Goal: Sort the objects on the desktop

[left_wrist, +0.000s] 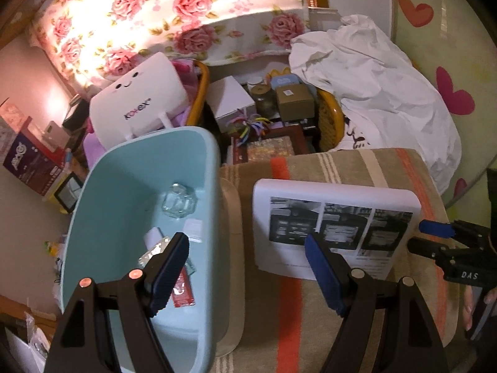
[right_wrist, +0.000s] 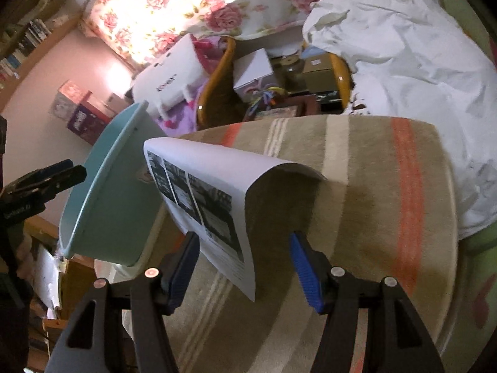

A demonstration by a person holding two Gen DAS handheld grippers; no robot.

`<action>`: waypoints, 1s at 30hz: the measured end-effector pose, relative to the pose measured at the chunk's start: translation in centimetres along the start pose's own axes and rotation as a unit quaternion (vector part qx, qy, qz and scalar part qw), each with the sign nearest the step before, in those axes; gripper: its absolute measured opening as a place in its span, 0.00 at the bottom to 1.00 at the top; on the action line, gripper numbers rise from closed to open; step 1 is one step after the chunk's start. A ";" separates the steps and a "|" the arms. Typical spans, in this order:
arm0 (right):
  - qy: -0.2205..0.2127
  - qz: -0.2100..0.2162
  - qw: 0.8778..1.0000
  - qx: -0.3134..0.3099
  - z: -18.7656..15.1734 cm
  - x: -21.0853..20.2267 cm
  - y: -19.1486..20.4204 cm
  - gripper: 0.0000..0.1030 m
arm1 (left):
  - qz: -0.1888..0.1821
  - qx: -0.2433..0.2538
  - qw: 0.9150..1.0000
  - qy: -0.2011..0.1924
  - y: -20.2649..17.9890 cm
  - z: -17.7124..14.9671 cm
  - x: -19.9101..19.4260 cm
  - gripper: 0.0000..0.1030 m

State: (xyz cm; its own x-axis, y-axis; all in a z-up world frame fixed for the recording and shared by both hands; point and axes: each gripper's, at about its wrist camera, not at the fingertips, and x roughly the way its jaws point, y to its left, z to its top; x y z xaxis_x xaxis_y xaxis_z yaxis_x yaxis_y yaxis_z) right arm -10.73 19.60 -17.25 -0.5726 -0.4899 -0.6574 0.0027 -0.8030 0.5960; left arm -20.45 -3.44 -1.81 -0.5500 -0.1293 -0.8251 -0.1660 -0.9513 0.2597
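the left gripper stands wide and holds nothing; its left finger hangs over the light blue bin, where a red sachet and a glass jar lie. the right gripper is wide too, the curled printed sheet's near corner between its fingers, unpinched, on the striped cloth.

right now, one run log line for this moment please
left gripper: jaws open, empty | right gripper: jaws open around curled white printed paper sheet | light blue plastic bin: holds small items
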 end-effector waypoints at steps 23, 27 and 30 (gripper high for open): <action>0.031 0.114 0.993 -0.011 1.2 6.4 -2.3 0.62 | 0.046 -0.024 0.998 0.018 1.8 -1.4 -2.5 0.78; 0.035 0.136 0.990 0.002 1.6 7.3 -2.8 0.62 | 0.050 -0.023 0.998 0.021 1.8 -1.2 -2.1 0.78; 0.030 0.149 0.988 0.001 1.5 7.5 -2.6 0.61 | 0.052 -0.024 0.998 0.023 1.9 -1.3 -2.1 0.78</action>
State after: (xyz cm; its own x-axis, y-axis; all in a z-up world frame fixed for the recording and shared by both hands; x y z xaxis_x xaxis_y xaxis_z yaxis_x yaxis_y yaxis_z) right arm -16.28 18.55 -23.06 -0.4967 -0.7234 -0.4796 0.1615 -0.6199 0.7679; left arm -18.58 -5.29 -0.26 -0.5231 -0.2403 -0.8177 -0.0705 -0.9439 0.3225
